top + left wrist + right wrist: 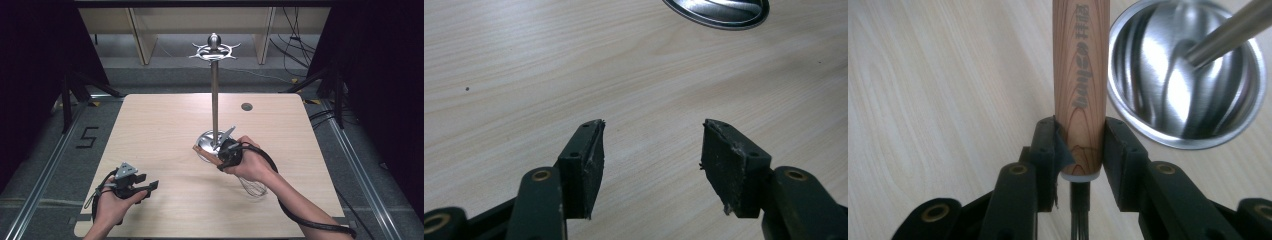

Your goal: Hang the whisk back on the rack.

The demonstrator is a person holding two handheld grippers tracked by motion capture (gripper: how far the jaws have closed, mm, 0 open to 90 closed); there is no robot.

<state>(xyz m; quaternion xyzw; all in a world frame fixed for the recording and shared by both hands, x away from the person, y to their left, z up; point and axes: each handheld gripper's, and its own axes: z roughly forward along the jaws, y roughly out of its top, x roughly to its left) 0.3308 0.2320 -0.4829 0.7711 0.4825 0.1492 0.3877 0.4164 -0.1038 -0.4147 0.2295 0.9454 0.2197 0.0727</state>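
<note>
A whisk lies low over the wooden table, its wooden handle pointing at the round base of a metal stand. My right gripper is shut on that handle near its wire end, and the wire loops trail back under the person's hand. In the right gripper view the jaws clamp the handle on both sides, with the shiny base and pole just beyond. My left gripper is held open at the table's front left, with nothing between its jaws.
The stand's pole rises to a ring of hooks with a knob on top. A small grey disc is set in the table's far right. The base's rim lies ahead of the left gripper. Black cables trail from both grippers.
</note>
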